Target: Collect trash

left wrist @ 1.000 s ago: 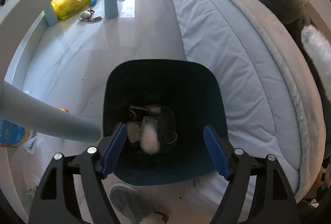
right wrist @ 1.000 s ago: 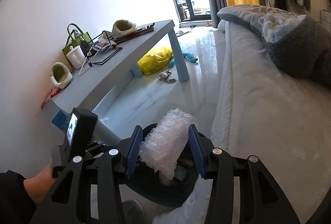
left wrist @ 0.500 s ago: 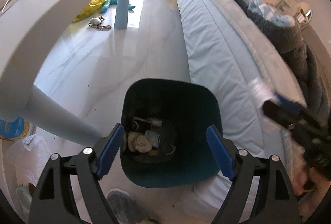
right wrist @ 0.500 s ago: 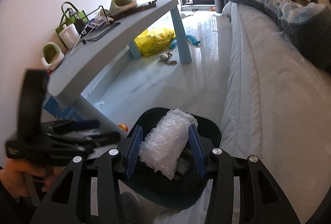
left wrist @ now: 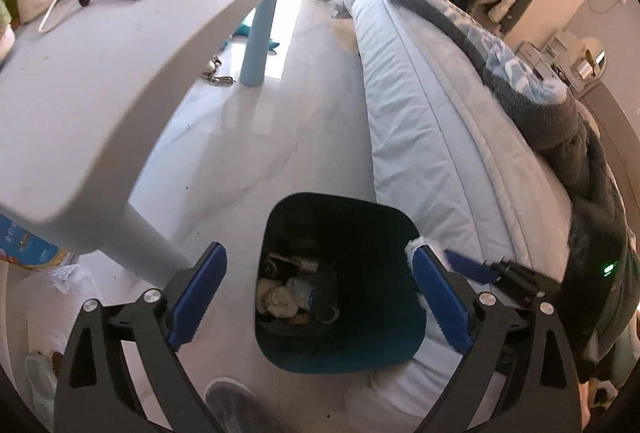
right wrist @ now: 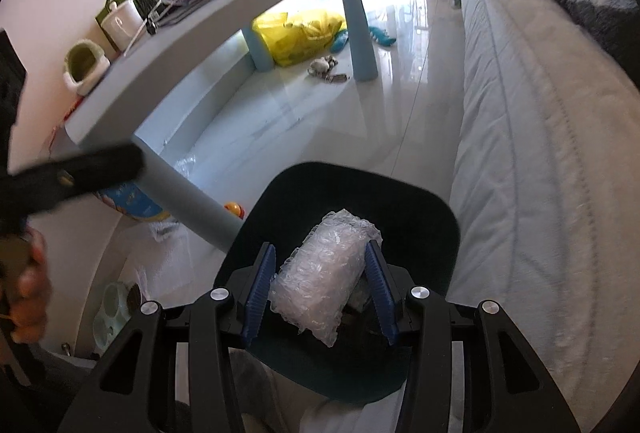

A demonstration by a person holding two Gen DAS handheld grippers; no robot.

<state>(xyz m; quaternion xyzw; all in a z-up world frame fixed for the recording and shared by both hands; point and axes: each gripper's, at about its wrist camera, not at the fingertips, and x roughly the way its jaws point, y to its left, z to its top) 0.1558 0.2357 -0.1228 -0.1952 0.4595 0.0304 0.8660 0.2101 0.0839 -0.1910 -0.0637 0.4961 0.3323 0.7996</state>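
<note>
My right gripper [right wrist: 319, 293] pinches a wad of bubble wrap [right wrist: 325, 273] between its 2 blue pads, holding it right over the open mouth of the dark teal trash bin [right wrist: 420, 205], while my left gripper [left wrist: 316, 297] hangs spread wide and empty above that same bin [left wrist: 360, 345], where crumpled scraps [left wrist: 286, 297] lie at the bottom. The bin stands on the glossy floor [right wrist: 320, 121] between the grey table's leg [right wrist: 192, 205] and the pale blue bed [right wrist: 532, 137]; farther off a yellow bag [right wrist: 300, 33] sits under the table

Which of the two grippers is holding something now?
The right gripper: its jaws clamp a bubble wrap bundle above the dark bin. The left gripper is open, empty.
</note>
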